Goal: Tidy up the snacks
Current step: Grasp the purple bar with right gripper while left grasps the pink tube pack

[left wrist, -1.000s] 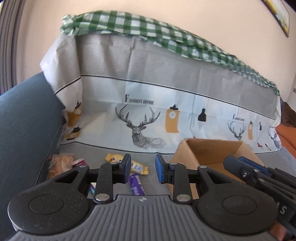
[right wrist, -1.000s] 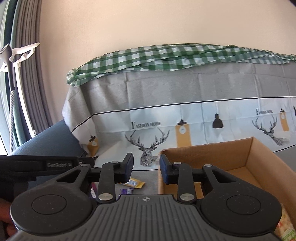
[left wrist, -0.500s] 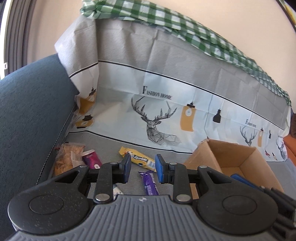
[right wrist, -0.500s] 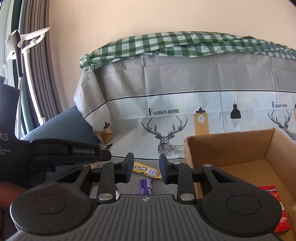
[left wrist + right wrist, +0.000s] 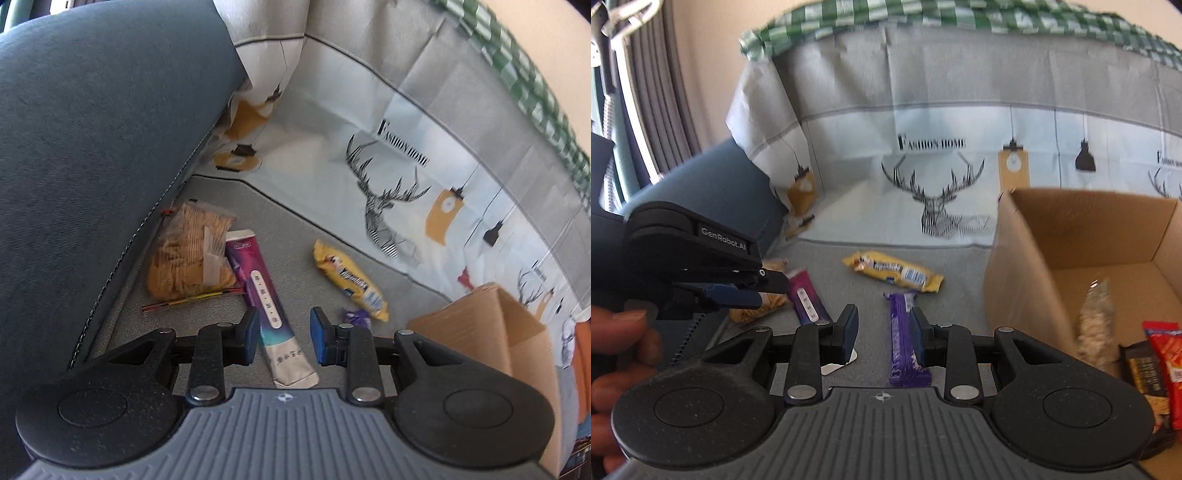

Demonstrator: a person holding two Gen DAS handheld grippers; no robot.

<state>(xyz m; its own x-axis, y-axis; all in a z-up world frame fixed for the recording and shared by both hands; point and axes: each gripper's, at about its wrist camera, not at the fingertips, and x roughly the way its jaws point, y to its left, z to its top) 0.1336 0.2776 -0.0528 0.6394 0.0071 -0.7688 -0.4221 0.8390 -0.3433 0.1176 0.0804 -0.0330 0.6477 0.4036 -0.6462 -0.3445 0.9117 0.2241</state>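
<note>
Two grippers, left (image 5: 282, 339) and right (image 5: 882, 334), hover with jaws apart and empty above snacks beside the box (image 5: 1071, 236).

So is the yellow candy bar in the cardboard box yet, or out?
Out. The yellow candy bar lies flat on the grey cover, left of the cardboard box.

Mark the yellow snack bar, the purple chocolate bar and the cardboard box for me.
yellow snack bar (image 5: 892, 271), right wrist view, middle of the wrapper.
purple chocolate bar (image 5: 900, 332), right wrist view, middle of the wrapper, ahead of the gripper.
cardboard box (image 5: 1015, 291), right wrist view, outer left wall.
</note>
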